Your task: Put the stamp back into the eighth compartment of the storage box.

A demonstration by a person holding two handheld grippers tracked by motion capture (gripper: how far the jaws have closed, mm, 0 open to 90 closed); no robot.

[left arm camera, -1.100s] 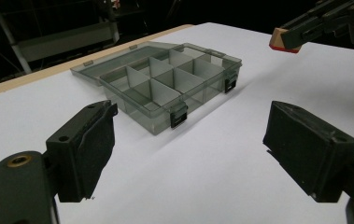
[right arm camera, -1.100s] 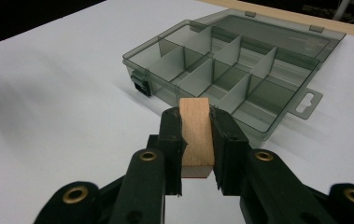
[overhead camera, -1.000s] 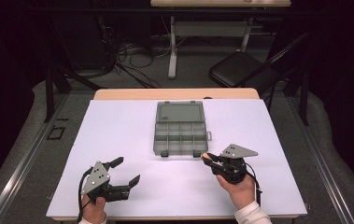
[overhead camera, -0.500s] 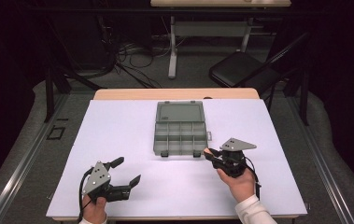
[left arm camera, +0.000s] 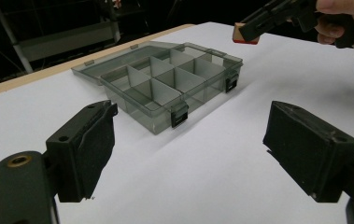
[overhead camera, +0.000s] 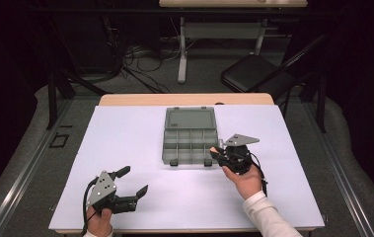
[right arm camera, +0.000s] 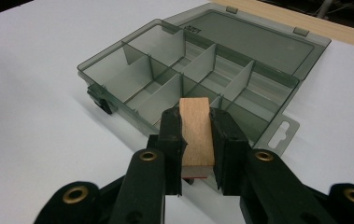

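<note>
Wooden block [right arm camera: 196, 130] – flat, rectangular – clamped in right gripper [overhead camera: 217, 153] by smoky plastic organiser box [overhead camera: 190, 141]; left gripper [overhead camera: 134, 180] spread apart.

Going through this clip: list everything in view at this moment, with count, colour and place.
Organizer box: 1, smoky grey clear plastic, table centre, lid open flat behind it, compartments look empty.
Wooden block: 1, tan with a red edge, clamped in the right gripper beside the box's near right corner.
Table: 1, white top with a wooden far edge.
Folding chair: 1, black, on the floor beyond the table.
Left gripper: black, jaws open, near left of the table.
Right gripper: black, shut on the block.
</note>
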